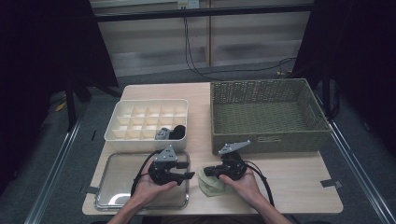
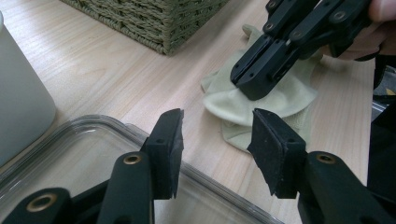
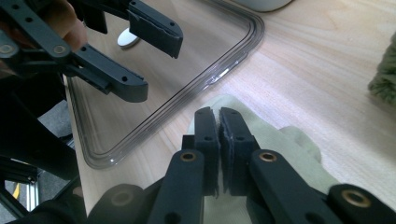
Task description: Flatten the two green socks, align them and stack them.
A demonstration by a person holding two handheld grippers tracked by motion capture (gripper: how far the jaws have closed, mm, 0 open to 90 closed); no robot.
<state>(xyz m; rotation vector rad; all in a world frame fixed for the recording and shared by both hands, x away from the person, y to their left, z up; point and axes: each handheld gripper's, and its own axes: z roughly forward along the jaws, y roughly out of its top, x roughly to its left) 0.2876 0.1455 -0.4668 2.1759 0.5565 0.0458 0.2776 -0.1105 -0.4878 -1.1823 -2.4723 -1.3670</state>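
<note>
The right gripper (image 1: 208, 171) is pinching a pale green cloth (image 1: 211, 184) lying crumpled near the table's near edge, just right of a clear tray (image 1: 109, 186). The left gripper (image 1: 190, 170) is hovering over the tray, jaws parted and holding nothing, pointing right at the cloth just beyond.

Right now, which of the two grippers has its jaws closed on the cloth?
The right gripper: its jaws are pressed together on the pale green cloth. The left gripper hangs over the clear tray with jaws apart and nothing between them.
</note>
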